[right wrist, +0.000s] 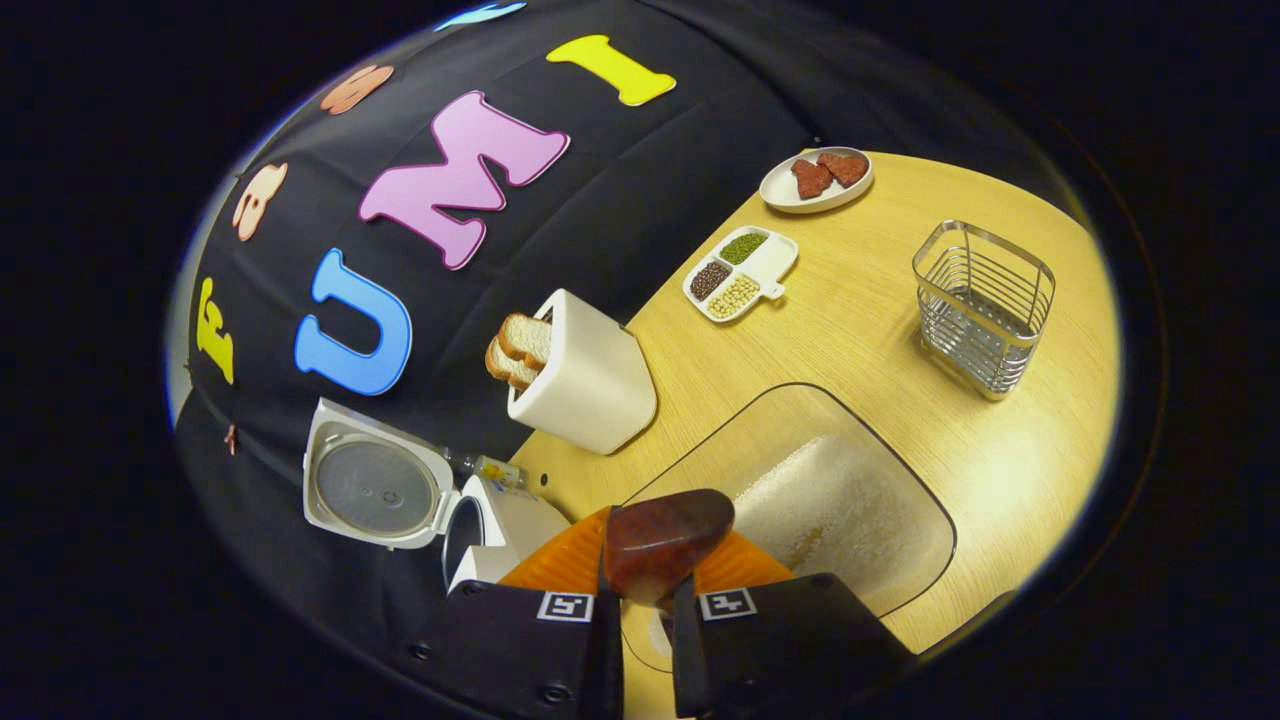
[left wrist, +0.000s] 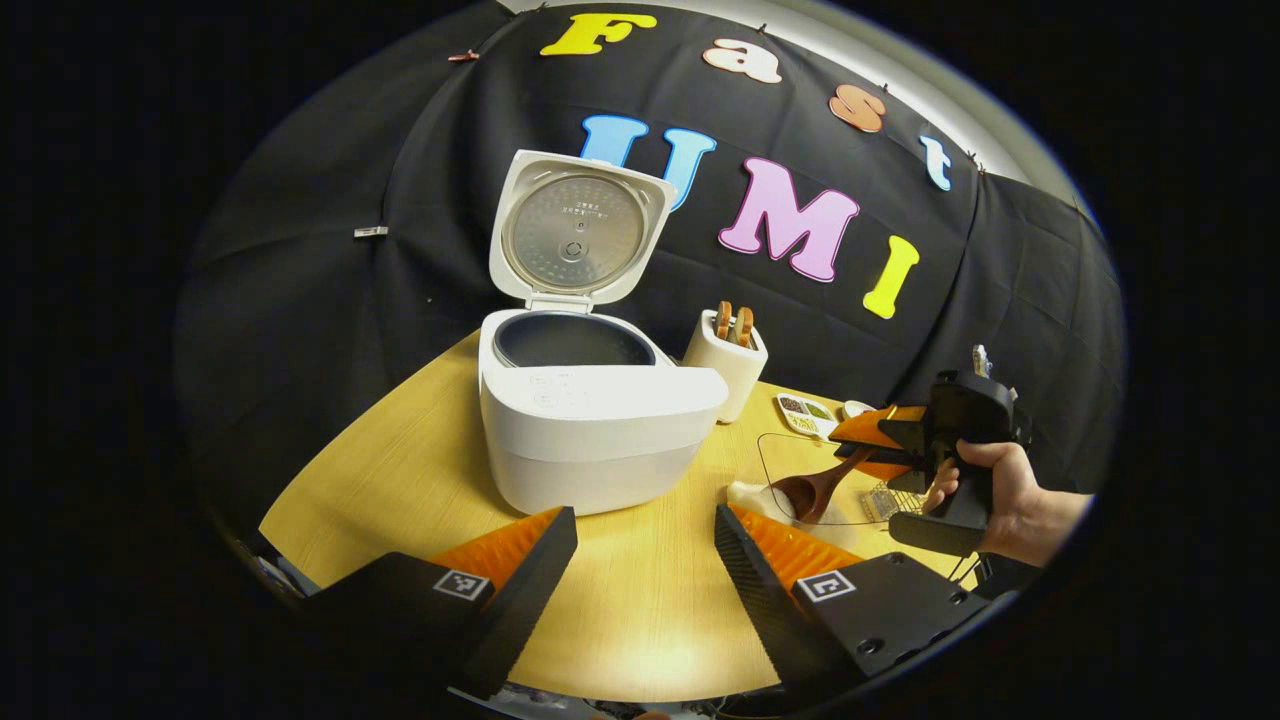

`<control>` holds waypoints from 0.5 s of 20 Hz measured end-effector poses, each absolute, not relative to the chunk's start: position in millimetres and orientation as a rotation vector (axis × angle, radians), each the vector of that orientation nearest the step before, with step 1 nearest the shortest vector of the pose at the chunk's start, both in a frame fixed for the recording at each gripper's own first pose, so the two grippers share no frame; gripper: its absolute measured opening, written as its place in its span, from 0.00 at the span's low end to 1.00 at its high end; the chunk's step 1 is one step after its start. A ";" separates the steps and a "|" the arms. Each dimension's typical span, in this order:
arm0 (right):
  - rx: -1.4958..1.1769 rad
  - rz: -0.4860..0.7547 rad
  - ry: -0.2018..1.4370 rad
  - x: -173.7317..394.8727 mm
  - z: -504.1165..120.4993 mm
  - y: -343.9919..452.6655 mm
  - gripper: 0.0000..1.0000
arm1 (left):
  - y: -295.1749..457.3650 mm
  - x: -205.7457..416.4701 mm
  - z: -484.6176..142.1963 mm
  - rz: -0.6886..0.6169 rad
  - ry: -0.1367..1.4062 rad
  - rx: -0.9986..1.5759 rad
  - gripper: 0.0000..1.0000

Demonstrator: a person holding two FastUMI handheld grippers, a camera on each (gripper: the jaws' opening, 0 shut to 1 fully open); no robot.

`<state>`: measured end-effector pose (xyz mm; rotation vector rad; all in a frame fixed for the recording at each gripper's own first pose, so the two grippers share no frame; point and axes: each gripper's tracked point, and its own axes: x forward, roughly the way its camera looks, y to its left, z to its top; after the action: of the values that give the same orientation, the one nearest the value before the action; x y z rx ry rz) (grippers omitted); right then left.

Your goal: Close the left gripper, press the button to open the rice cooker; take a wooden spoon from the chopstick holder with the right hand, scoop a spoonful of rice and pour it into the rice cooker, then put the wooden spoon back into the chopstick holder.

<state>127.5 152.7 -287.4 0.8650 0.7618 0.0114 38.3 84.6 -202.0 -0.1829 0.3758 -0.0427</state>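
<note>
The white rice cooker point(left wrist: 590, 430) stands with its lid point(left wrist: 575, 235) raised and its dark inner pot showing. My left gripper point(left wrist: 645, 560) hangs open in front of it, holding nothing. To the right, a hand carries my right gripper point(left wrist: 872, 445), which is shut on the handle of a wooden spoon point(left wrist: 815, 488). The spoon's bowl point(right wrist: 662, 540) is low over the rice point(right wrist: 840, 510) in a clear tray point(right wrist: 930, 590). Whether any rice lies in the bowl I cannot tell. The wire chopstick holder point(right wrist: 985, 305) stands beyond the tray. The cooker point(right wrist: 490, 530) also shows at the lower left of the right gripper view.
A white toaster point(right wrist: 590, 385) with bread slices stands between cooker and tray. A divided dish of beans point(right wrist: 740, 275) and a plate of red pieces point(right wrist: 815, 180) sit at the back of the wooden table point(left wrist: 640, 610). The black cloth wall is close behind.
</note>
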 end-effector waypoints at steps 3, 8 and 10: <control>0.914 -0.022 0.742 131.0 -281.8 135.3 0.24 | 81.1 35.8 -200.3 -0.047 0.371 -0.177 0.96; 1.006 -0.087 0.688 143.9 -262.3 93.0 0.24 | 80.0 30.9 -194.3 -0.045 0.354 -0.163 0.96; 1.054 -0.107 0.664 148.4 -251.2 80.2 0.23 | 79.2 27.6 -194.1 -0.041 0.354 -0.162 0.96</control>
<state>148.4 80.2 -251.2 1.0545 0.6640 -0.1068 27.6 79.2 -194.1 -0.1623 0.3538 -0.0412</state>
